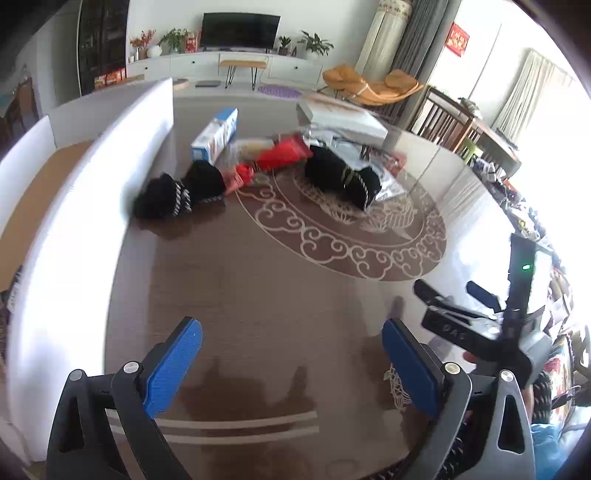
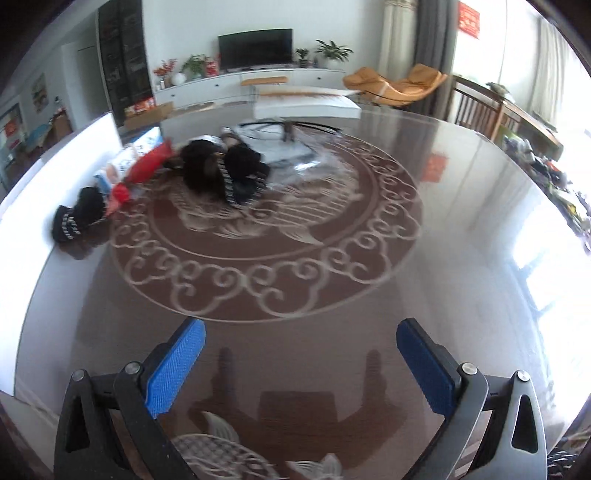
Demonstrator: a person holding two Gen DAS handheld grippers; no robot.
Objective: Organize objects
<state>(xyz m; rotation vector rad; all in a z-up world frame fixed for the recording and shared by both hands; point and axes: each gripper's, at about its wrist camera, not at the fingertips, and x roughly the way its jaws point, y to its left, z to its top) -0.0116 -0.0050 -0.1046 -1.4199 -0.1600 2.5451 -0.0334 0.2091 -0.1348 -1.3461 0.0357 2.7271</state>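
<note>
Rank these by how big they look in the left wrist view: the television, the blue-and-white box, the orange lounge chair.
1. Orange lounge chair
2. Black flat television
3. Blue-and-white cardboard box, though it looks nearly television-sized.
The box lies nearer the camera, so real sizes stay unsure.

- Television (image 1: 240,29) – dark screen, on a long white cabinet (image 1: 229,64) against the far wall.
- Potted plants (image 1: 316,44) along the cabinet top, on both sides of the screen.
- Vase of red flowers (image 2: 164,72) at the cabinet's left end.
- Small wooden bench (image 1: 242,66) with thin metal legs, in front of the cabinet.
- Orange lounge chair (image 2: 400,83) near the grey curtain (image 1: 417,40).
- Red paper sign (image 1: 457,38) on the bright window.
- Dark wooden chair (image 1: 448,120) beyond the table's far right edge.
- Tall dark cabinet (image 2: 125,55) at the left wall.
</note>
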